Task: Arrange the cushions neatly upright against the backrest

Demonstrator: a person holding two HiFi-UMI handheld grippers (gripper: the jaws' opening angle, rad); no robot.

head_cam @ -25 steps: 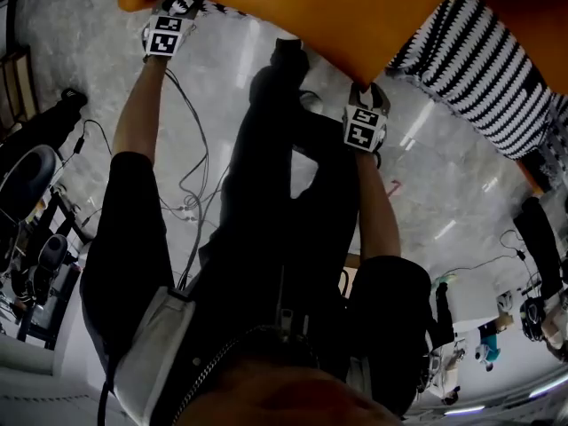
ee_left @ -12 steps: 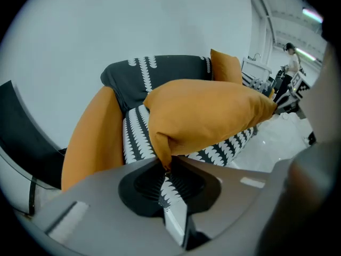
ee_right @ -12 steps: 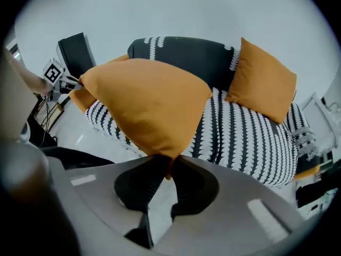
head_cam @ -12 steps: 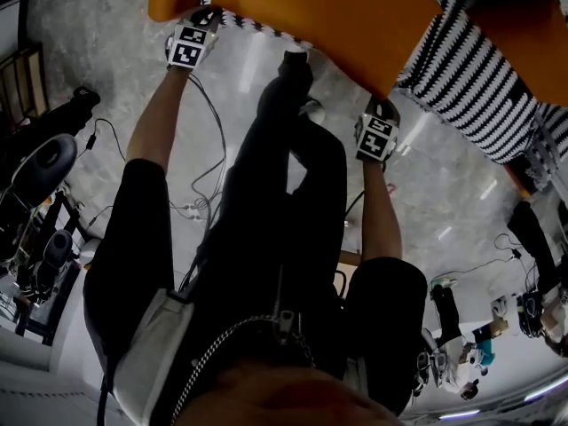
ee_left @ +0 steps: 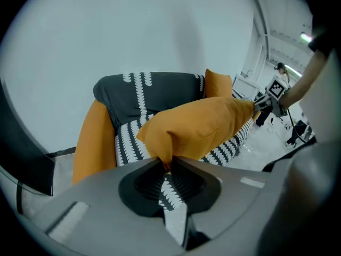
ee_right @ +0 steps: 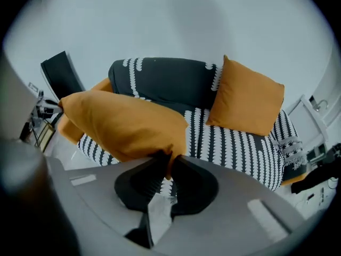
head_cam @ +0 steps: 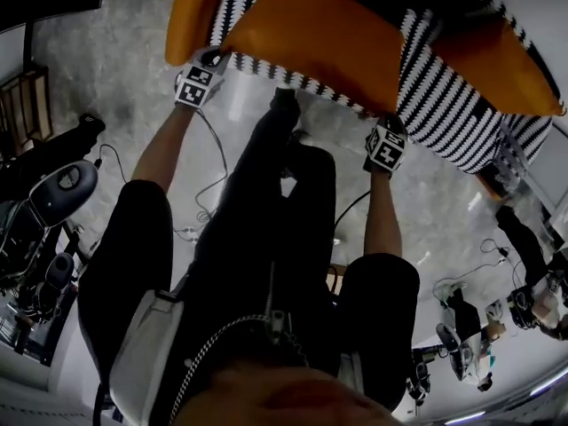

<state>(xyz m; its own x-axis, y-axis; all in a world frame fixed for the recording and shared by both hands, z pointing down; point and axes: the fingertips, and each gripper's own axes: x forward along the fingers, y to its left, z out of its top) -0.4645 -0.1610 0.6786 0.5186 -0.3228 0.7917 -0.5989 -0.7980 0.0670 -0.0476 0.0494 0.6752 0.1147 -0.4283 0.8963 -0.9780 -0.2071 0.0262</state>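
Note:
An orange cushion (head_cam: 328,38) hangs between my two grippers above the front of a black-and-white patterned sofa seat (head_cam: 448,105). My left gripper (head_cam: 213,58) is shut on its left corner (ee_left: 162,154); my right gripper (head_cam: 382,122) is shut on its right corner (ee_right: 169,161). In the left gripper view the cushion (ee_left: 200,127) stretches away to the right gripper (ee_left: 261,104). A second orange cushion (ee_right: 246,97) stands upright against the dark backrest (ee_right: 165,81) at the sofa's right end, also seen in the head view as an orange cushion (head_cam: 501,60).
The sofa has an orange armrest (head_cam: 191,16) on the left. Cables (head_cam: 200,211) trail across the grey floor by the person's legs. Dark equipment (head_cam: 49,193) stands at the left, and more gear and a person (head_cam: 524,247) are at the right.
Both grippers have closed on the cushion's corners. The cushion and both grippers sit farther from the person, over the sofa, and more of the seat and the second cushion now show.

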